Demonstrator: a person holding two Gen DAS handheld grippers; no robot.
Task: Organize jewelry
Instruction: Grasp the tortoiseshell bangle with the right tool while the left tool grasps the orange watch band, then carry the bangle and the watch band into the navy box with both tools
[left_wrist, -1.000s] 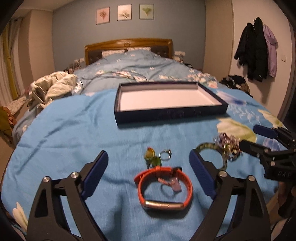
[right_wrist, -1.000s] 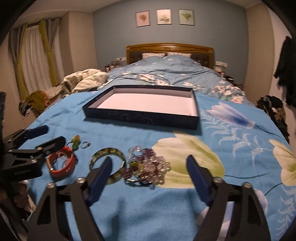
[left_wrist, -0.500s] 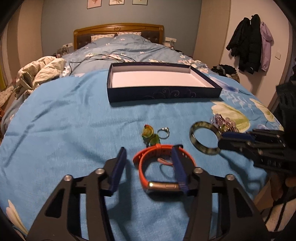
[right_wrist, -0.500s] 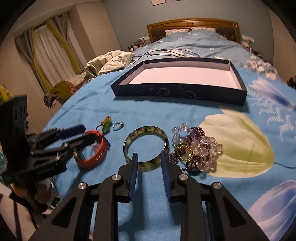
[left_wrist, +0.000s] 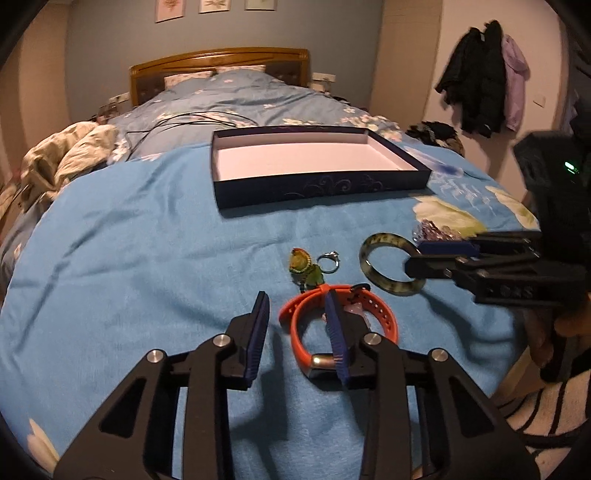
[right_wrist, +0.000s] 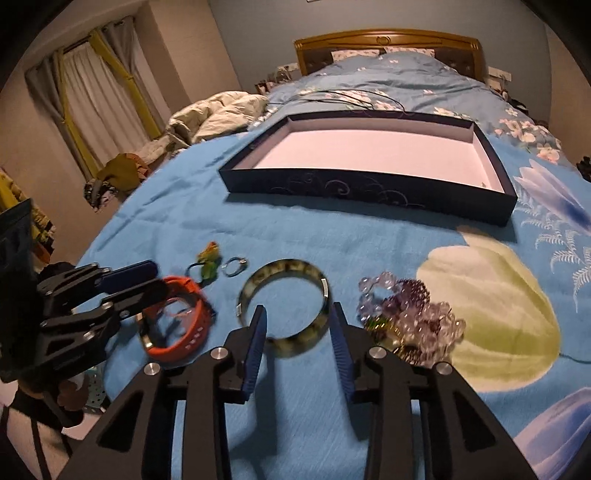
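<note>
left gripper (left_wrist: 299, 325) | black frame, blue pads, silver screws, markings possibly letters

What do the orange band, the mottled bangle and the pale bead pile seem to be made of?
Orange band: probably matte rubber or silicone, with punched strap holes and a metal-looking clasp. Bangle: glossy, mottled green-brown, maybe resin or stone. Bead pile: clear and purple, translucent, glass or plastic.

Orange wristband (left_wrist: 338, 325), mottled green bangle (right_wrist: 284, 306), navy tray (left_wrist: 317, 184).
</note>
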